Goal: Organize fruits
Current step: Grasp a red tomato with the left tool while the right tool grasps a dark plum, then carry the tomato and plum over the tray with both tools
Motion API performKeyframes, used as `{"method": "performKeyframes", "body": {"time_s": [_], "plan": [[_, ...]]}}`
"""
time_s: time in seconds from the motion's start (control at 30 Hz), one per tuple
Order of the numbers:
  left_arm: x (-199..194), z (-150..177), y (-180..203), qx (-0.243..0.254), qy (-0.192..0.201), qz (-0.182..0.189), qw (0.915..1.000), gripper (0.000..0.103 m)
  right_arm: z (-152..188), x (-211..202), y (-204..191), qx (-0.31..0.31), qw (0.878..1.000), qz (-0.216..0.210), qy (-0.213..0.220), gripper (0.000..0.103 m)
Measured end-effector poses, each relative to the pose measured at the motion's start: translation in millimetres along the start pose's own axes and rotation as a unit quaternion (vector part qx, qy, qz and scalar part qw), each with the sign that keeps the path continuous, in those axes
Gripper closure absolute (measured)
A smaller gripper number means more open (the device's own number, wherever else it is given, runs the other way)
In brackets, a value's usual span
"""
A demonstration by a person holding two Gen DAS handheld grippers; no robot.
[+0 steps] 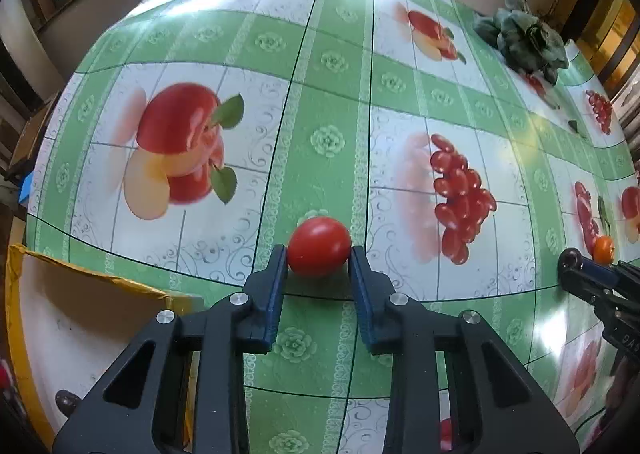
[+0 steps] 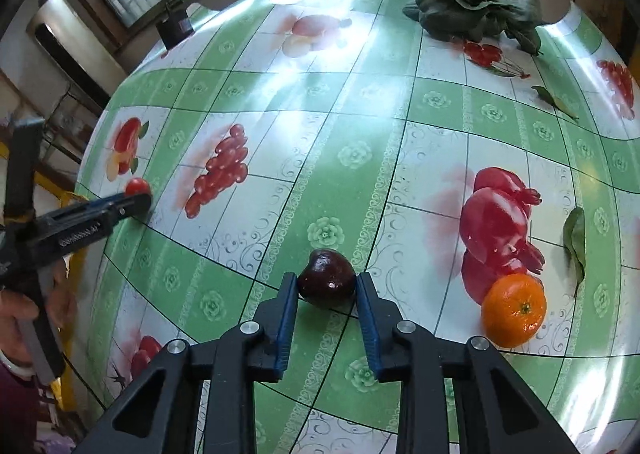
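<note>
Left fingers (image 1: 319, 254) pinching red tomato (image 1: 319, 246); right fingers (image 2: 327, 280) clamped on dark plum (image 2: 327, 278), both on counter (image 2: 360, 157).

The counter (image 1: 328, 101) wears a glossy green-and-white checked cloth printed with red apples, grapes and pomegranates. A red tomato (image 1: 319, 246), a dark maroon plum (image 2: 327, 278), a bright orange mandarin (image 2: 514, 310), dark green leafy greens (image 2: 476, 1). Black grippers carry blue pads.
</note>
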State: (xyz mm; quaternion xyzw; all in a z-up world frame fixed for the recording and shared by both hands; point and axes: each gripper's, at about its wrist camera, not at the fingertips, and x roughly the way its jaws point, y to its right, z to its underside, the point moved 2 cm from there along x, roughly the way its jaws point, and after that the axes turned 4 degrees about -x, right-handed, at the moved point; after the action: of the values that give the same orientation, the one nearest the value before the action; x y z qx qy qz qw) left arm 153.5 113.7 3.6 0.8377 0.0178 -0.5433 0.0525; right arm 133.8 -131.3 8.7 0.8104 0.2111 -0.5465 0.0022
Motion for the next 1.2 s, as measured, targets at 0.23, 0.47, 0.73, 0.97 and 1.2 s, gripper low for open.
{"method": "performKeyframes", "body": {"time_s": [0.23, 0.47, 0.73, 0.97, 1.2], "plan": [[-22.9, 15.2, 6.4, -0.002, 0.005, 0.01, 0.9999, 0.073, 8.1, -20.7, -3.6, -0.009, 1.0, -0.003, 0.008, 0.075], [-69.8, 49.0, 33.7, 0.016, 0.031, 0.022, 0.9991, 0.073, 22.9, -57.0, -13.2, -0.006, 0.999, -0.01, 0.031, 0.075], [-101.5, 85.0, 47.5, 0.005, 0.034, 0.036, 0.9987, 0.073, 48.4, -87.2, -35.9, -0.026, 0.999, -0.004, 0.039, 0.075], [-128.4, 105.7, 42.1, 0.006, 0.053, 0.015, 0.9985, 0.073, 67.4, -104.3, -63.9, -0.046, 0.998, -0.01, 0.044, 0.075], [-148.4, 118.5, 15.8, -0.008, 0.073, -0.01, 0.9973, 0.073, 74.1, -110.4, -98.8, -0.072, 0.996, -0.024, 0.048, 0.075]]}}
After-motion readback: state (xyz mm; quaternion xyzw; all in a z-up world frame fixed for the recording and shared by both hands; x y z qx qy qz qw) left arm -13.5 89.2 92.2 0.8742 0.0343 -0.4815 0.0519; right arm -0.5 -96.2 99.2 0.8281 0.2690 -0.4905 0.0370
